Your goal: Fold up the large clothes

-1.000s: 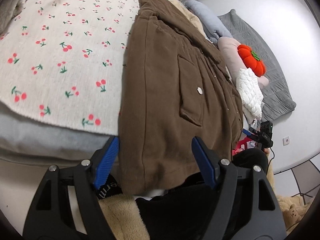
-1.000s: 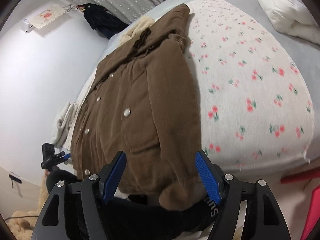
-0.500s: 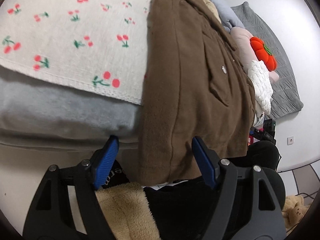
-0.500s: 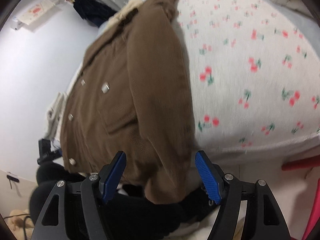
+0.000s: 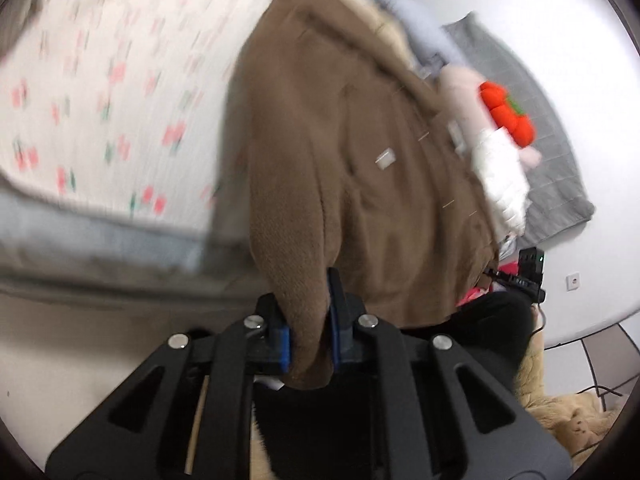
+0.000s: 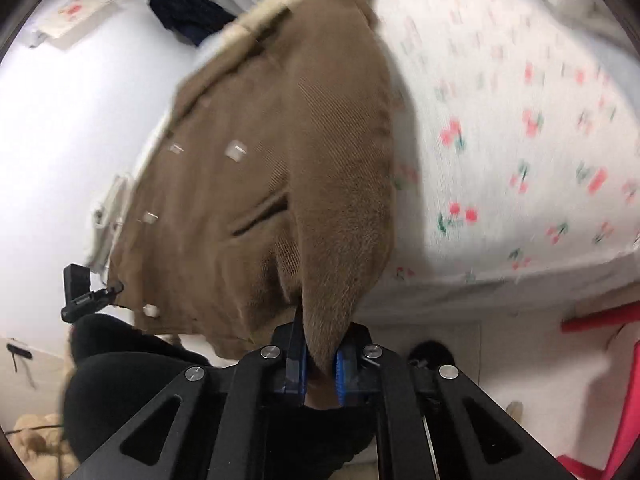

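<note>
A brown corduroy jacket (image 5: 360, 152) with silver snap buttons and a cream fleece collar lies on the bed, its bottom hem hanging over the near edge. My left gripper (image 5: 308, 320) is shut on the hem at one corner. In the right wrist view the same jacket (image 6: 280, 152) fills the middle, and my right gripper (image 6: 318, 356) is shut on the other hem corner. Both views are blurred by motion.
The bed carries a white cherry-print cover (image 5: 100, 100) that also shows in the right wrist view (image 6: 520, 140). An orange plush (image 5: 508, 114), a white knit item (image 5: 500, 176) and a grey quilt (image 5: 552, 168) lie beyond the jacket. A red stool (image 6: 608, 360) stands at right.
Both grippers were open around the jacket's hem; now both have shut on it. The cameras have tilted and the jacket's hem corners are lifted into the jaws.
</note>
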Demonstrator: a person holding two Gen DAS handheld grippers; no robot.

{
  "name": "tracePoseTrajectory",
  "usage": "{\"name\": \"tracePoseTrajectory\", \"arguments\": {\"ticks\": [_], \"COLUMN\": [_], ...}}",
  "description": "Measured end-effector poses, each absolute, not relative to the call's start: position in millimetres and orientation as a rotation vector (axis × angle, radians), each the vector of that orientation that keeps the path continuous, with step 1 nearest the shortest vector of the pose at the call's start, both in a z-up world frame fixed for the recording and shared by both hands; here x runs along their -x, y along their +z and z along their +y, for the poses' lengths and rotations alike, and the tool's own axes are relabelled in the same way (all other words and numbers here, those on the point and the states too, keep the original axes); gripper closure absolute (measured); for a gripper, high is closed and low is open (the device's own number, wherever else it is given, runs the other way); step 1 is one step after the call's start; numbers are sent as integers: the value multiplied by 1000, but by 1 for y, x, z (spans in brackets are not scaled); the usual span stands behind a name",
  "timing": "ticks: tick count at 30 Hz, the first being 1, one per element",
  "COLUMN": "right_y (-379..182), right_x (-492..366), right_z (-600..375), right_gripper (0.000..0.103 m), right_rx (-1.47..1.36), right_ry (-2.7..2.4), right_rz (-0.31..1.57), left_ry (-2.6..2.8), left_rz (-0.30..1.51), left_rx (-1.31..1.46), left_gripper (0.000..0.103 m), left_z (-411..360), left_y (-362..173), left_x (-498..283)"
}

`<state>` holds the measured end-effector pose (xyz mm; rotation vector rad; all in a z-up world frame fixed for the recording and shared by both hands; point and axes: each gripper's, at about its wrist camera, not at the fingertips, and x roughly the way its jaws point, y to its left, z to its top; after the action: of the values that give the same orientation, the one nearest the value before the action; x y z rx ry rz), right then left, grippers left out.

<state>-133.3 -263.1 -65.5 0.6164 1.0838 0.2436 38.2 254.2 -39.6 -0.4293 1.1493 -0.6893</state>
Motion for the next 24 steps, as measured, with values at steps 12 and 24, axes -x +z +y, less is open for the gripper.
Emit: {"name": "tracePoseTrajectory", "arguments": {"ticks": [12, 24], "right_y": [58, 115], "right_x": [119, 25], "right_z": [-254, -292], "right_gripper": [95, 95], "right_rx": [-587, -671], "right_ry": [343, 273], "right_rz": [748, 652], "left_ry": [-786, -746], "left_rz": [828, 751], "left_rx": [472, 564], "left_gripper": [89, 89], "left_z": [234, 208], "left_y": [71, 129], "left_x": [-56, -157]}}
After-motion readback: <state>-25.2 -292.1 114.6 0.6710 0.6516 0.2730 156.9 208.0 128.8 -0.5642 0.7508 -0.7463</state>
